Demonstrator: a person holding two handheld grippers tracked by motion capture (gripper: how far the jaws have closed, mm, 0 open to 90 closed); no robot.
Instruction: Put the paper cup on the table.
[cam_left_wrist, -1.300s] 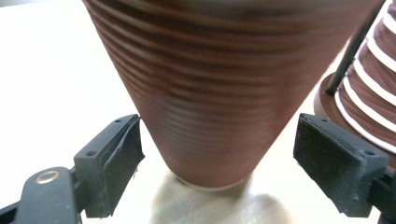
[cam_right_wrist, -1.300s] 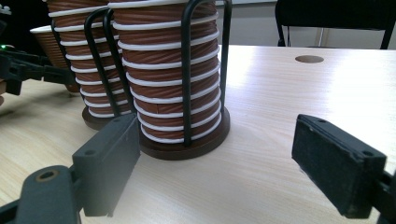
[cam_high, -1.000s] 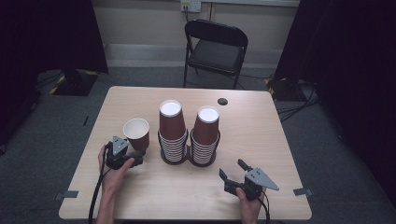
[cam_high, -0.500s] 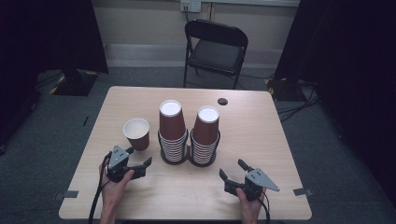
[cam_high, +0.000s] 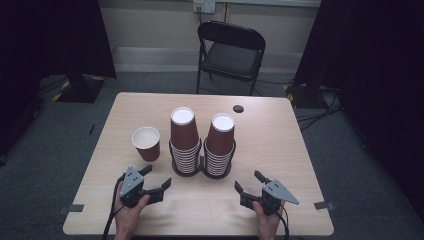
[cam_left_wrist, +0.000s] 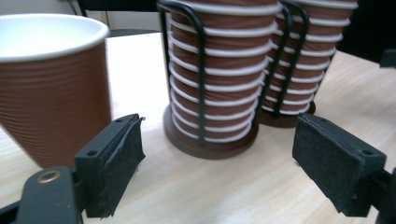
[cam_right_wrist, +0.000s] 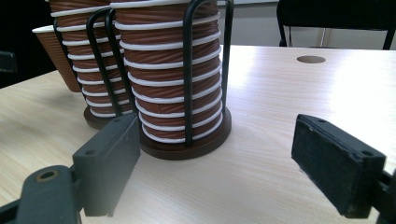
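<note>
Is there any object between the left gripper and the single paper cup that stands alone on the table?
Nothing visible stands between them. The left gripper is open and empty near the table's front edge, and the single cup stands upright just beyond it, with bare tabletop in between. The two racks of stacked cups stand off to the side.

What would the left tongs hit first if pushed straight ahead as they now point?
Probably the left black wire cup holder full of stacked brown paper cups, centred between the open left tongs; the single brown paper cup sits off to the side.
</note>
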